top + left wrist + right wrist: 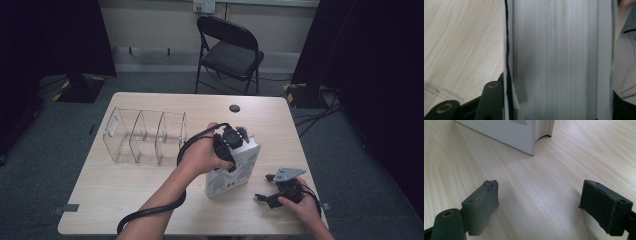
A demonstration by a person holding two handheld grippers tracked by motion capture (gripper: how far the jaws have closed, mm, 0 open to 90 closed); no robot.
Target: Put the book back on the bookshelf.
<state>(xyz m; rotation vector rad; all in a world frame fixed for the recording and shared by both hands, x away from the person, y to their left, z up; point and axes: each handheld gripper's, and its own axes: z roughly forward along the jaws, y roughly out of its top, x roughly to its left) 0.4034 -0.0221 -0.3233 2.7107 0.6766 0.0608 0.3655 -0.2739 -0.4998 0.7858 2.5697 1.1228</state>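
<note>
On the pale wooden table point(125, 185) a thick white book point(237, 172) with a grey patterned cover stands on edge, near the middle and a little toward the person's right. The left gripper point(231, 142) is clamped over its top: in the left gripper view the page block point(556, 57) runs straight up between the jaws, which press on the covers from either side, though only the jaw at the picture's left is partly seen and the other is cut off by the frame. From the high view the left hand point(202, 156) and the gripper's body cover most of the book's upper edge, so the contact itself is hidden there. The black cable point(150, 212) trails back along the forearm and off the near edge. The right gripper point(264, 196) rests low on the table close to the book's near corner and apart from it, its jaws standing wide with bare wood between them; the right gripper view shows that corner of the book point(524, 135) ahead, the rest cropped at the top. To the left, a clear plastic divider rack point(145, 136) sits well clear of the book; its walls are faint, and it seems to have three compartments. A black folding chair point(227, 50) stands beyond the table, and a small dark disc point(234, 108) lies near the far edge.
</note>
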